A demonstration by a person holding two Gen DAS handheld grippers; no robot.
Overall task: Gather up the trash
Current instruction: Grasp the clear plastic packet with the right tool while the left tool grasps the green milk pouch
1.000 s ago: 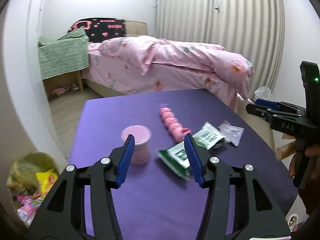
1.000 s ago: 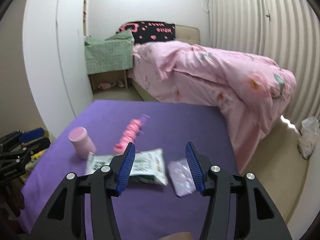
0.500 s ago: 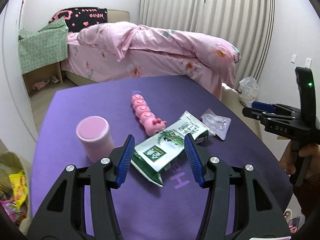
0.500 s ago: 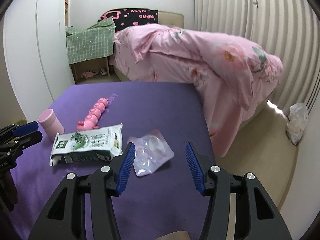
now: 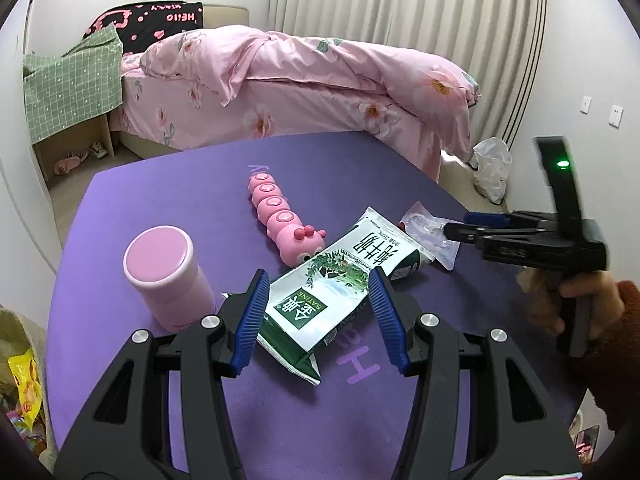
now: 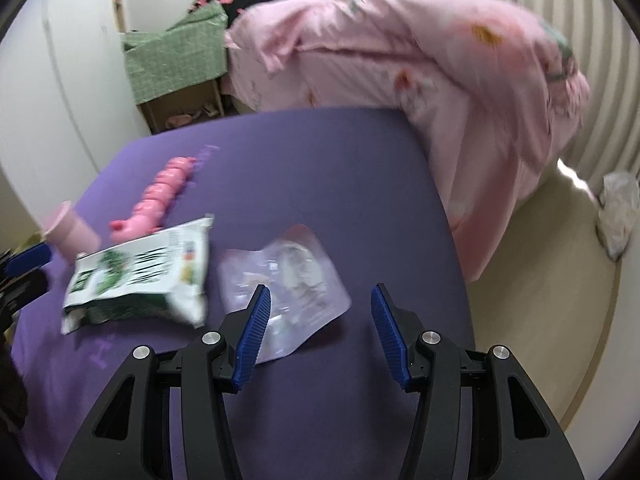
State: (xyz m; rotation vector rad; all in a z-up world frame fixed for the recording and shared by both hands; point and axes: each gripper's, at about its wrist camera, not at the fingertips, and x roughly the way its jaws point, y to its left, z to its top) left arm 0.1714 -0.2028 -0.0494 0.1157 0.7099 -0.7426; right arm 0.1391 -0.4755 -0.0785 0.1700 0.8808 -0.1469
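Bench (image 5: 168, 364): purple-topped, standing at the foot of a pink-covered bed (image 5: 304, 80).

Item 1, green and white carton (image 5: 340, 284): flattened, lying on the bench, its near end between the open fingers of the left gripper (image 5: 316, 320). Judged trash and the left gripper's target; the jaws straddle it wide apart, and no pad appears to press on it.

Item 2, clear plastic wrapper (image 6: 284, 280): crumpled, flat on the bench just right of the carton. The right gripper (image 6: 318, 328) stands over its near edge, jaws wide and holding nothing; the left pad overlaps the wrapper in the right wrist view, but contact cannot be told through the blur. Judged the right gripper's target.

Item 3, pink caterpillar toy (image 5: 280, 216): lies lengthwise behind the carton, head touching or just beside its edge. Probably not trash.

Item 4, pink cup (image 5: 164, 276): upright, left of the carton, near the left gripper's outer finger. Likely to be bumped if the approach drifts left.

Item 5, bag (image 5: 20, 368): beside the bench at the lower left, holding bright wrappers; judged the collecting place.
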